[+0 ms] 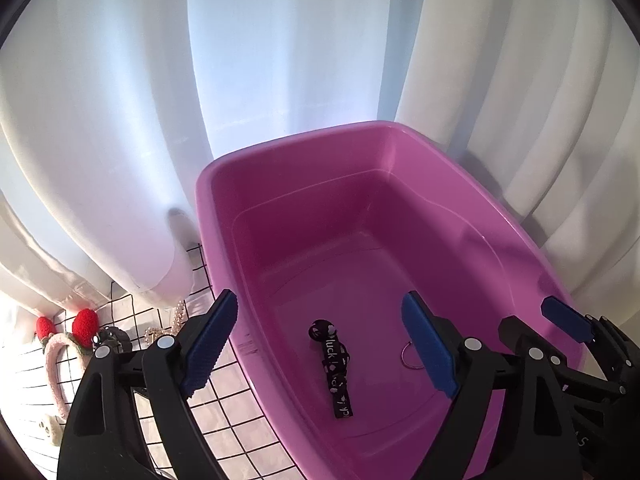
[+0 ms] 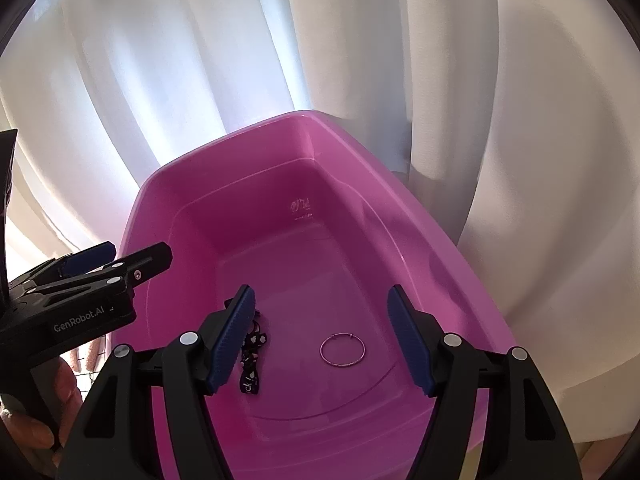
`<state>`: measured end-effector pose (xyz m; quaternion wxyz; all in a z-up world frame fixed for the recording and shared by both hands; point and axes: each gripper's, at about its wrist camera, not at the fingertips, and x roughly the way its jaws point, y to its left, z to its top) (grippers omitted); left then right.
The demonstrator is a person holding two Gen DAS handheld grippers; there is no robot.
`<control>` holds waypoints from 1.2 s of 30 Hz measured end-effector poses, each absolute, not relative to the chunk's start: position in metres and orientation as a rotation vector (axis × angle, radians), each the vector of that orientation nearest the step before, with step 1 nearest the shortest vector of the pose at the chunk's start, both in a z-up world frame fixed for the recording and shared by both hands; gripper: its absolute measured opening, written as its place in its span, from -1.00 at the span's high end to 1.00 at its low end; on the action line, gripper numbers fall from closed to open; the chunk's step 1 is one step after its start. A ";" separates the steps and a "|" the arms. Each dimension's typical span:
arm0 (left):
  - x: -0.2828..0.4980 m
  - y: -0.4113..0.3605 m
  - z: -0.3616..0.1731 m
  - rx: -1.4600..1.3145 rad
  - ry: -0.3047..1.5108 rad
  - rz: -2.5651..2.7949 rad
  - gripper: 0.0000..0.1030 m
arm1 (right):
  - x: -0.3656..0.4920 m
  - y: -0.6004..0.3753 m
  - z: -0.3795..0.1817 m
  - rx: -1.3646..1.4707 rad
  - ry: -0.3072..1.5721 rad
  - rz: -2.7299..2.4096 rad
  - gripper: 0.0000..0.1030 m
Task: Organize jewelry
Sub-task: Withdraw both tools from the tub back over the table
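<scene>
Both claws wide, empty, over pink tub [image 2: 280,208]; bangle [image 2: 342,350] centered between right claw [image 2: 322,340] fingers, lower frame; left claw [image 1: 320,348] beside.

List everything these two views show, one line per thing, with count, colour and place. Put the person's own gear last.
basin: one, pink, on the gridded cloth against the curtain.
strap: one, black with white print, on the basin floor.
bangle: one, thin and silvery, on the basin floor, apart from the strap.
headband: one, pink with two red strawberries, on the cloth left of the basin.
pearl strand: one, pale, on the cloth by the basin's left wall.
cloth: one, white with black grid lines.
curtain: white, behind everything.
left gripper: one, black with blue pads, open above the basin.
right gripper: one, same colours, open above the basin.
</scene>
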<state>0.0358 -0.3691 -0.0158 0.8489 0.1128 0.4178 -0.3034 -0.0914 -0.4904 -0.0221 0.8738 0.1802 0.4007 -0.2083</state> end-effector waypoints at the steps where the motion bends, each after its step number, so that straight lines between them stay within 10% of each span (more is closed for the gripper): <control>1: 0.036 -0.367 -0.013 0.236 0.877 -0.635 -0.63 | -0.091 -0.489 -0.021 0.377 0.835 -0.434 -0.28; 36: 0.058 -0.114 0.018 0.012 0.862 -0.340 -0.79 | -0.036 -0.315 0.024 0.228 0.797 -0.198 -0.28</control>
